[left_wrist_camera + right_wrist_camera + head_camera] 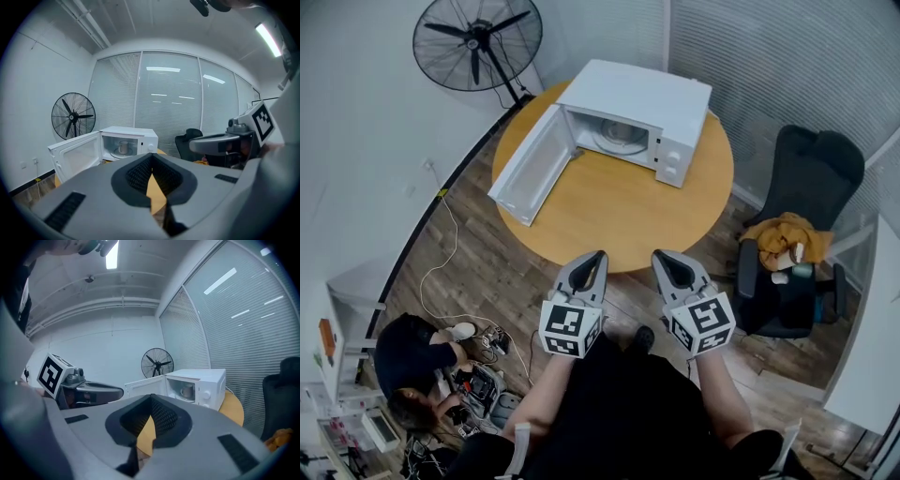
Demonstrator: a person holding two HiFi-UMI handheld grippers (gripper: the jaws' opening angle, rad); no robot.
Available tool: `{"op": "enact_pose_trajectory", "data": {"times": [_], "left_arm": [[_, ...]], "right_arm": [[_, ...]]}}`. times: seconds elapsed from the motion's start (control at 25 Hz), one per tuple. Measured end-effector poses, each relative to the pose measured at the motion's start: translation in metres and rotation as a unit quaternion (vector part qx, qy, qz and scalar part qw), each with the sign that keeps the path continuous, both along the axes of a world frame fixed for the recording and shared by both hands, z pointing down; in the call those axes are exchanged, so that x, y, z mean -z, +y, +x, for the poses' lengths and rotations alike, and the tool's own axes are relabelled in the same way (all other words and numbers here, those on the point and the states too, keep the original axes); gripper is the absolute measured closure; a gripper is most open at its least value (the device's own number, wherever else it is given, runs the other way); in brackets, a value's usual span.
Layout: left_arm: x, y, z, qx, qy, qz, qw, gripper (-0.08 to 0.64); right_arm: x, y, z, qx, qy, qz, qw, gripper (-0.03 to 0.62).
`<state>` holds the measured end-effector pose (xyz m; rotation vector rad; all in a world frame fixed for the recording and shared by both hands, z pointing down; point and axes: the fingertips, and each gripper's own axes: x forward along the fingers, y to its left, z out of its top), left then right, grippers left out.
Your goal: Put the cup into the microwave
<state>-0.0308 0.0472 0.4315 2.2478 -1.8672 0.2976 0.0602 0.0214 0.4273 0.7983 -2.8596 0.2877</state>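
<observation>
A white microwave (649, 96) stands at the far side of a round wooden table (619, 216), its door (528, 167) swung wide open to the left. A pale cup (123, 147) stands inside on the turntable, also seen in the right gripper view as the cup (187, 390). In the head view the oven's roof hides it. My left gripper (596, 258) and right gripper (661, 258) hover side by side over the table's near edge, well short of the microwave. Both point toward it, both are shut and neither holds anything.
A standing fan (476, 42) is at the back left. A black office chair (806, 187) with an orange cloth stands to the right. A person crouches on the floor at lower left (417, 361) among cables and gear.
</observation>
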Motion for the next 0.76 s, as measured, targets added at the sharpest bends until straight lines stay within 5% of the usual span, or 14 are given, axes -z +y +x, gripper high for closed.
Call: {"op": "enact_pose_trajectory", "data": {"times": [0.76], "left_arm": [[0.0006, -0.0019, -0.0015, 0.0, -0.008, -0.003, 1.0, 0.565]], "right_arm": [[-0.0036, -0.0072, 0.0062, -0.002, 0.014, 0.007, 1.0, 0.584]]}}
